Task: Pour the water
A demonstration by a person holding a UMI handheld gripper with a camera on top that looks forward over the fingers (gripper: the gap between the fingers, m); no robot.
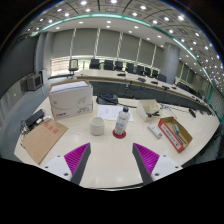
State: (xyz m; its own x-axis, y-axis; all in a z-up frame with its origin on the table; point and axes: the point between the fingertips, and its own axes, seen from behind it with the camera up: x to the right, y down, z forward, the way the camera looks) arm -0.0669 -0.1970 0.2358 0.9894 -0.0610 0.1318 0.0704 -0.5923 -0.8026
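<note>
A clear water bottle [121, 122] with a white label and a red base stands upright on the pale table [110, 160], well ahead of my fingers. Just left of it sits a small white cup [97, 126]. My gripper [112, 158] is open, its magenta pads [77, 156] spread wide over bare tabletop with nothing between them. Both bottle and cup lie beyond the fingertips, roughly along the gap's centre line.
A white box-shaped device [71, 98] stands behind the cup at the left. A brown envelope [42, 140] lies at the left front. An orange-rimmed open box [176, 132] and small cartons [150, 107] lie at the right. Office chairs [95, 64] and long desks fill the back.
</note>
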